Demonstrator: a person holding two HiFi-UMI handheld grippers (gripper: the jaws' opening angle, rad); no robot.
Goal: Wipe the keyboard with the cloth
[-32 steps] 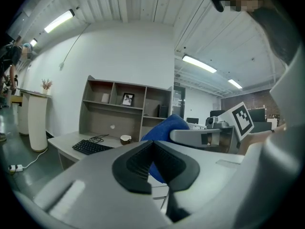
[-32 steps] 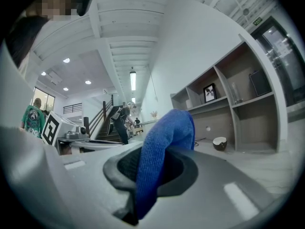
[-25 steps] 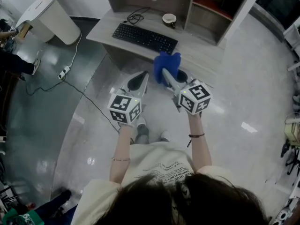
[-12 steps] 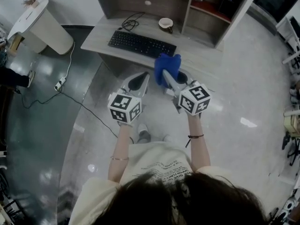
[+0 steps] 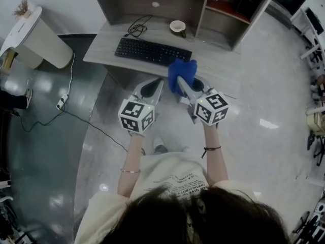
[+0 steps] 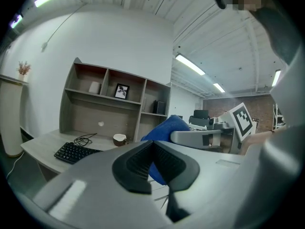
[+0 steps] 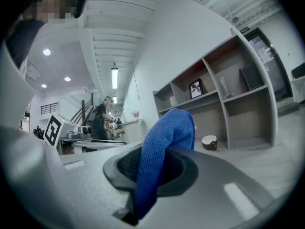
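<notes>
The right tongs (image 5: 181,82) are clamped on the blue cloth (image 5: 182,70). The cloth stands up from between the two pads in a folded bunch, and a short end hangs below them. In the head view the cloth is over the front edge of the surface (image 5: 101,49), just beside the right end of the keyboard (image 5: 152,51); I cannot tell if it touches anything. The left tongs (image 5: 151,88) are beside the right ones, a little lower in that view. Their pads are pressed together with nothing between them. The black keyboard lies flat along the front edge of the surface. A coiled black cable (image 5: 135,28) lies behind it, and a small cup (image 5: 177,26) stands near the back edge.
</notes>
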